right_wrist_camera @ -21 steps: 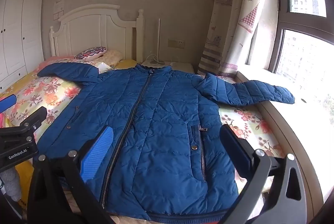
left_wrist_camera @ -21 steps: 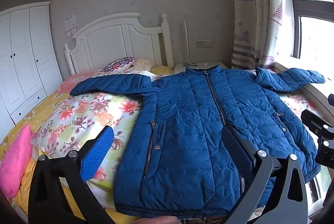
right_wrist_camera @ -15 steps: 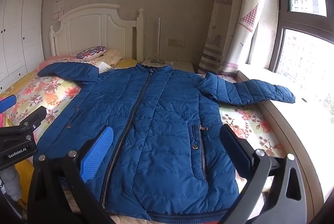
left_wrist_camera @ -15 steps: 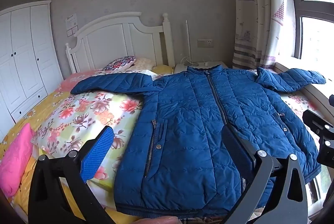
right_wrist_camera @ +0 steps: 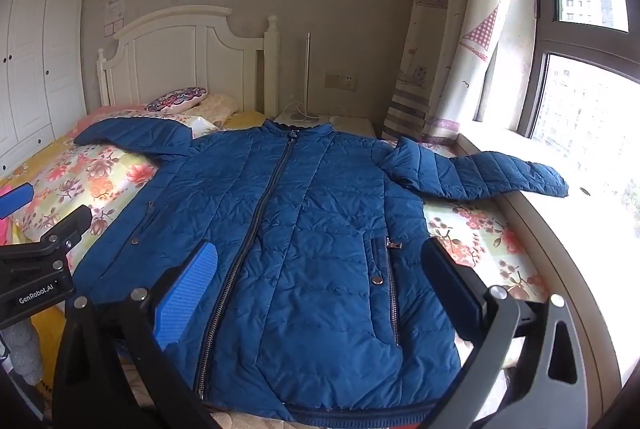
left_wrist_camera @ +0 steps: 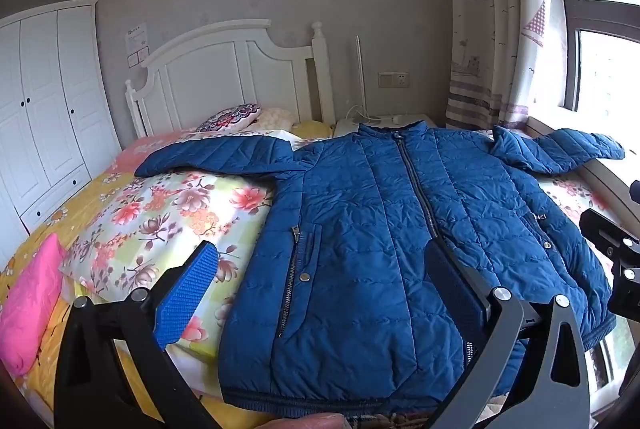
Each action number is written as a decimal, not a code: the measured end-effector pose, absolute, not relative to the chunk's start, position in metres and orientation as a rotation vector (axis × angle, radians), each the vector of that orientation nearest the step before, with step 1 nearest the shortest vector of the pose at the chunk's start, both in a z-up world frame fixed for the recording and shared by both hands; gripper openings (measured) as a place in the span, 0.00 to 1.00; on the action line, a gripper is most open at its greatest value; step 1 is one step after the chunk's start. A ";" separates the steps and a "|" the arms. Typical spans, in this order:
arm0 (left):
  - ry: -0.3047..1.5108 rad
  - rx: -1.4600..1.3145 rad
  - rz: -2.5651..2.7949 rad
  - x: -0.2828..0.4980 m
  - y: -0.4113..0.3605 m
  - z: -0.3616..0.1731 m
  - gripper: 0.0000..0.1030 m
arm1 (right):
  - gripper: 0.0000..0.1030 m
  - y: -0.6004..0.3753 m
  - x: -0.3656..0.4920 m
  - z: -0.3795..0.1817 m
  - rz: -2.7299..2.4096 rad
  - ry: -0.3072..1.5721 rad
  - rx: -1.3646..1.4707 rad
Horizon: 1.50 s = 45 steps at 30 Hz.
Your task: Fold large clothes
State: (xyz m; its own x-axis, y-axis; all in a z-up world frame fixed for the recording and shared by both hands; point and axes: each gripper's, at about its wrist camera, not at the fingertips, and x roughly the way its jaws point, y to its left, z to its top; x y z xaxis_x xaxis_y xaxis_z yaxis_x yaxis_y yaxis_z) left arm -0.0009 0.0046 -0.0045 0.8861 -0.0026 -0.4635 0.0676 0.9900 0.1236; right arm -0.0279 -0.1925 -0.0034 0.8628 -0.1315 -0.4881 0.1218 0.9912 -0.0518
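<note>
A blue quilted jacket (left_wrist_camera: 380, 229) lies flat and zipped on the bed, front up, both sleeves spread out; it also shows in the right wrist view (right_wrist_camera: 304, 229). Its left sleeve (left_wrist_camera: 216, 157) rests on a floral pillow and its right sleeve (right_wrist_camera: 492, 173) reaches onto the window sill. My left gripper (left_wrist_camera: 320, 289) is open and empty above the jacket's hem, left of the zip. My right gripper (right_wrist_camera: 320, 285) is open and empty above the hem, right of the zip.
A floral pillow (left_wrist_camera: 168, 217) and a pink cushion (left_wrist_camera: 28, 301) lie at the left of the bed. The white headboard (left_wrist_camera: 224, 77), a wardrobe (left_wrist_camera: 44, 101) and a curtain (left_wrist_camera: 492, 21) ring the bed. The window sill (right_wrist_camera: 560, 225) runs along the right.
Both grippers have drifted very slightly; the jacket lies as before and both stay open.
</note>
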 end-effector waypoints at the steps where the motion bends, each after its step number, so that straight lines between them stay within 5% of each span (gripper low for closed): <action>1: 0.481 0.138 -0.036 -0.001 0.004 -0.005 0.96 | 0.98 -0.192 -0.028 -0.003 -0.133 0.512 -0.021; 45: 0.495 0.132 -0.030 -0.002 0.013 -0.009 0.96 | 0.98 -0.194 -0.027 -0.009 -0.129 0.522 -0.006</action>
State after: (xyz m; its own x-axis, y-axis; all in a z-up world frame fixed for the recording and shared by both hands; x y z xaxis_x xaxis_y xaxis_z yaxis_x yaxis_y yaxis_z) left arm -0.0017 0.0133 -0.0091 0.8795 0.0030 -0.4758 0.0607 0.9911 0.1185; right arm -0.0268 -0.1943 -0.0087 0.8587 -0.1242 -0.4971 0.1212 0.9919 -0.0385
